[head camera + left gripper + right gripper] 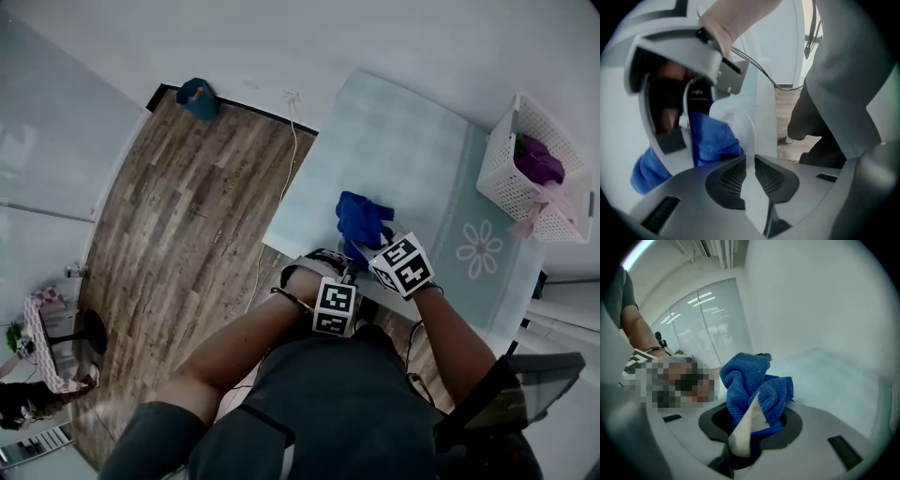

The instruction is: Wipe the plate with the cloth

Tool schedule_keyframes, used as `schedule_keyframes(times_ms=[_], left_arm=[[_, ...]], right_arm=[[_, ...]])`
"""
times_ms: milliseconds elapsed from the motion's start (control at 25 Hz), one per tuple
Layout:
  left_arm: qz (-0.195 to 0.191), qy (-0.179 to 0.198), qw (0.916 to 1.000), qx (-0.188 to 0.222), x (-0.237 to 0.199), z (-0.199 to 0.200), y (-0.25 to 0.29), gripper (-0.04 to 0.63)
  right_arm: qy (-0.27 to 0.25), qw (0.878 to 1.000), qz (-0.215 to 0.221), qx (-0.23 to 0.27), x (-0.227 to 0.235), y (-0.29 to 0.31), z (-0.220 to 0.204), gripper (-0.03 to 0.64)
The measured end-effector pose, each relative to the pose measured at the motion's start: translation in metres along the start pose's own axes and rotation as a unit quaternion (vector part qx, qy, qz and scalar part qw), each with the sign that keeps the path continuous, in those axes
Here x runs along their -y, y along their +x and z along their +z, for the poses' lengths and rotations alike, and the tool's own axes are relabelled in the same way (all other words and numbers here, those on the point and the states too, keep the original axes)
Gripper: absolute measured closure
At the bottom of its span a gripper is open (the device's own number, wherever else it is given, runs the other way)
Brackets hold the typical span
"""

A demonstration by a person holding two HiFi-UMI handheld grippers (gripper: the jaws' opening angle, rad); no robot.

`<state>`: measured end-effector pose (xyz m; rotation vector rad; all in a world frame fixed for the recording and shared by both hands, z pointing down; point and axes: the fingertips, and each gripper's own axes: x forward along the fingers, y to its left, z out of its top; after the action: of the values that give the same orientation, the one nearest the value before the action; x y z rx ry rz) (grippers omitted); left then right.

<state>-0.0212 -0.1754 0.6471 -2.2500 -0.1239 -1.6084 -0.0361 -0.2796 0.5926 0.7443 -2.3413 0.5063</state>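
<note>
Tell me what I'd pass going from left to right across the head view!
teal thing on the wood floor → blue cloth → flower print on the mat → white basket

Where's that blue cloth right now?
The blue cloth is bunched in the right gripper, mid head view, over the pale mat, beside the plate in the left gripper.
</note>
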Motion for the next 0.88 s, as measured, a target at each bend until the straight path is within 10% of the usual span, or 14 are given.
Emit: schedule_keyframes(times_ms=[360, 880], left_arm=[[0.001, -0.017, 0.9998, -0.001, 0.0, -0.006, -0.003, 0.531], [-0.002, -0.053, 0.9985, 0.012, -0.002, -0.007, -0.004, 0.529]], right_arm=[[-0.02, 0.993, 0.07, -0.091, -0.007, 0.01, -0.044, 0.482], [-0.002, 0.996, 0.008, -0.086, 0.002, -0.07, -0.074, 0.482]])
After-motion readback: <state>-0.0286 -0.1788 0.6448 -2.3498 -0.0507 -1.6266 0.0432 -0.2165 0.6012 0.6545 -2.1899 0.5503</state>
